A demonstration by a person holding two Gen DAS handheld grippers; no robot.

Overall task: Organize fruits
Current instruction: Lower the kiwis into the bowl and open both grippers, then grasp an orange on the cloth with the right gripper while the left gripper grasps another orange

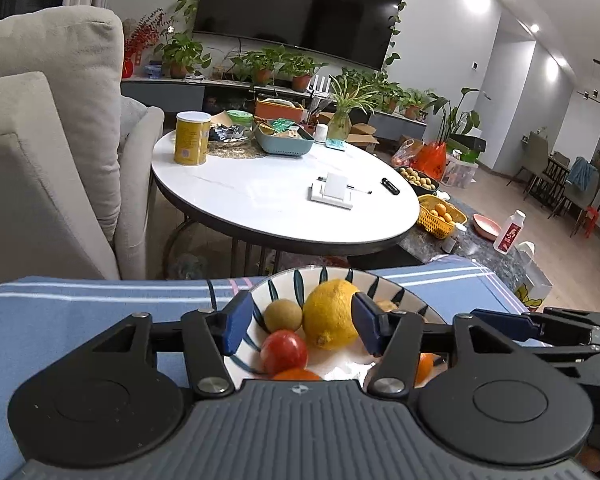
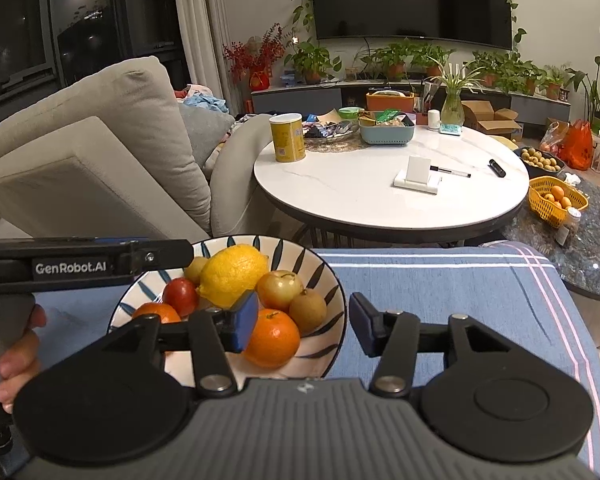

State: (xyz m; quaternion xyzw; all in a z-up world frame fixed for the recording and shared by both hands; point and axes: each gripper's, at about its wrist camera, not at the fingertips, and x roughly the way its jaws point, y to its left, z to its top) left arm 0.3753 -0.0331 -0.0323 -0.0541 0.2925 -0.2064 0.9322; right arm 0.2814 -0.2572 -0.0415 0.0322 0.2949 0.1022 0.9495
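The left gripper hovers low over the ceramic bowl, its jaws wide apart on either side of the bumpy yellow lemon and holding nothing. The right gripper leans over the bowl's right rim, jaws also wide and empty, the left blue pad above a glossy orange. The bowl, white with dark leaf strokes, sits on a blue striped cloth and holds a red fruit, a fuzzy kiwi and a smooth apple.
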